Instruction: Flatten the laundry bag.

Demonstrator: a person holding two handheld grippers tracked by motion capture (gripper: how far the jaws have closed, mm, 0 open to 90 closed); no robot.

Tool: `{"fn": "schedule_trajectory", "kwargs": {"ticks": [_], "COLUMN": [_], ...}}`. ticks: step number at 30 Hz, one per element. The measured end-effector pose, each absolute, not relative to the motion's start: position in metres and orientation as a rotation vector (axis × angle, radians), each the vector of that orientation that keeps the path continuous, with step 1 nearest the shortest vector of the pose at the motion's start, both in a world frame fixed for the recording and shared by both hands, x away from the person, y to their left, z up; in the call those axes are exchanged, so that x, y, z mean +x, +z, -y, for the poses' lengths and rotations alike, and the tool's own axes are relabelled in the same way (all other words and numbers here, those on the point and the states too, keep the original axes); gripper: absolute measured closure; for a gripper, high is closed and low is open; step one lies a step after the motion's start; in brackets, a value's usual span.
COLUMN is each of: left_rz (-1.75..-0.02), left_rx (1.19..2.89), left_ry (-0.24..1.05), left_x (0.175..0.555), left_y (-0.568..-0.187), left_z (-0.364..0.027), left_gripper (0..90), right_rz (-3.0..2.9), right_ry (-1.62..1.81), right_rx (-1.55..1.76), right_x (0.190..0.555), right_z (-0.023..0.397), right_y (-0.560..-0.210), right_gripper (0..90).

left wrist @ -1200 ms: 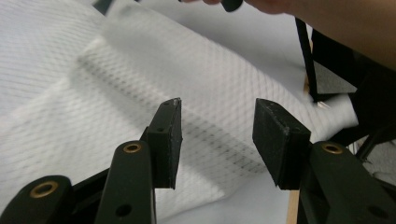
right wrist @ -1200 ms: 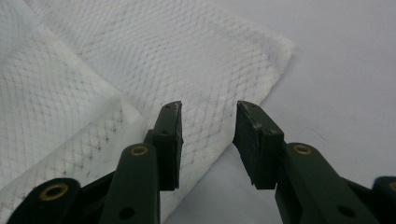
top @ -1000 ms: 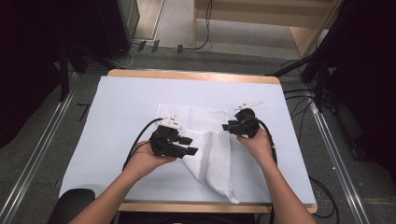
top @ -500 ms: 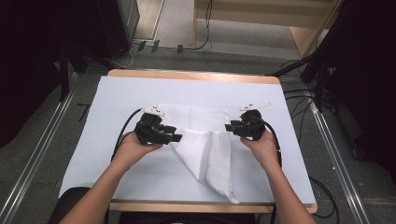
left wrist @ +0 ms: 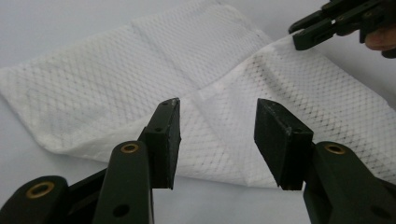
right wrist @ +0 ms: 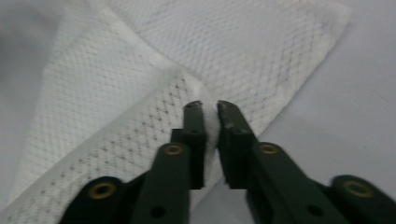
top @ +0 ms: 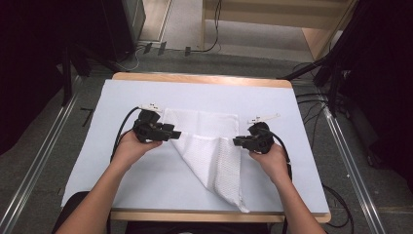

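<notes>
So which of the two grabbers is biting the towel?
The right gripper: its jaws are pinched shut on the white towel. The left gripper has its jaws wide apart, holding nothing.

Each black gripper (left wrist: 217, 140) has brass-coloured rivets and a trailing black cable.

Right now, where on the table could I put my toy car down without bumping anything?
The back strip of the table behind the towel is bare, and so is the near left corner beside the arm. The middle is crowded: the towel lies between the left hand-held gripper and the right hand-held gripper.
</notes>
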State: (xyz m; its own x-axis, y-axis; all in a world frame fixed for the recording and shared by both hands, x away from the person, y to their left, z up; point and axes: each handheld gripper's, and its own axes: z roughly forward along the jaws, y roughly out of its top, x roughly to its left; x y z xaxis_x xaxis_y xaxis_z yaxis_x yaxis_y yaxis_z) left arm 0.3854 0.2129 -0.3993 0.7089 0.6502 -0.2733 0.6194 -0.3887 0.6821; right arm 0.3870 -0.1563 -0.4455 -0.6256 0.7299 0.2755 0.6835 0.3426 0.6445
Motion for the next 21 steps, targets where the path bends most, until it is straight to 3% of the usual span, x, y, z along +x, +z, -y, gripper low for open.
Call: {"fn": "schedule_trajectory", "kwargs": {"ticks": [3, 21], "left_rz": [-0.973, -1.025], "left_rx": [2.101, 2.084], "left_ry": [0.052, 0.084], "left_x": [0.387, 0.388], "left_y": [-0.399, -0.401], "left_z": [-0.217, -0.233], "left_gripper": [51.7, 51.5], "right_rz": [-2.523, -2.612], "right_ry": [1.209, 1.327], "right_rx": [1.295, 1.021], "right_x": [0.384, 0.357], "right_z": [0.155, 0.1], "right_y": [-0.434, -0.401], "right_gripper": [89.0, 89.1]}}
